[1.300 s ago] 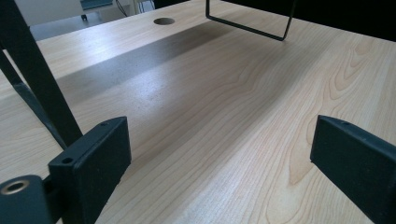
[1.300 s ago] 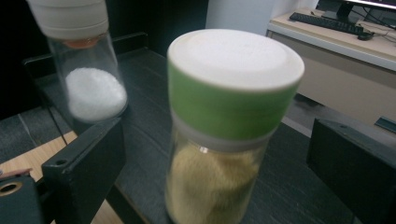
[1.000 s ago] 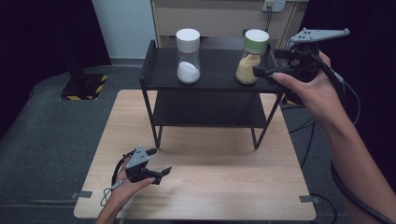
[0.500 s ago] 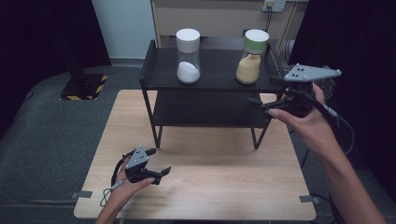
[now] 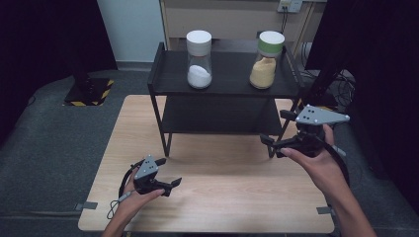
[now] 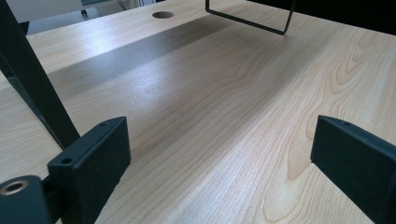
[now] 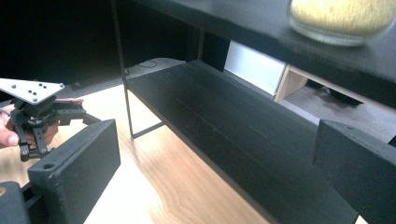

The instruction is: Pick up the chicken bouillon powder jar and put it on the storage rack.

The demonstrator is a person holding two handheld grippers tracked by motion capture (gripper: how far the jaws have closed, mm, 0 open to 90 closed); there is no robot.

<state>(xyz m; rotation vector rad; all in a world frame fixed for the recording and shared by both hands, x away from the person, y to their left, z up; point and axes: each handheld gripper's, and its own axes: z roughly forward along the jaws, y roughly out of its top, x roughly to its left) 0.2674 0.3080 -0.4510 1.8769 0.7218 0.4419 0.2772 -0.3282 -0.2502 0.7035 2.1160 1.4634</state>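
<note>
Right now both grippers are spread wide with nothing between their jaws. At the lower left of the high view the left gripper (image 5: 168, 185) sits low over the wooden table (image 5: 227, 197). At the right, the right gripper (image 5: 274, 143) hangs by the black shelf (image 5: 222, 86), below the jar of yellow powder (image 5: 264, 68) at upper right; a jar of white powder (image 5: 199, 66) stands well left of it.

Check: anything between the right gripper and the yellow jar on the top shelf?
Nothing visible. The right gripper is open, low at the rack's front right, below the top shelf. The yellow jar stands above and behind it, open air between them; the white jar stands well left.
</note>
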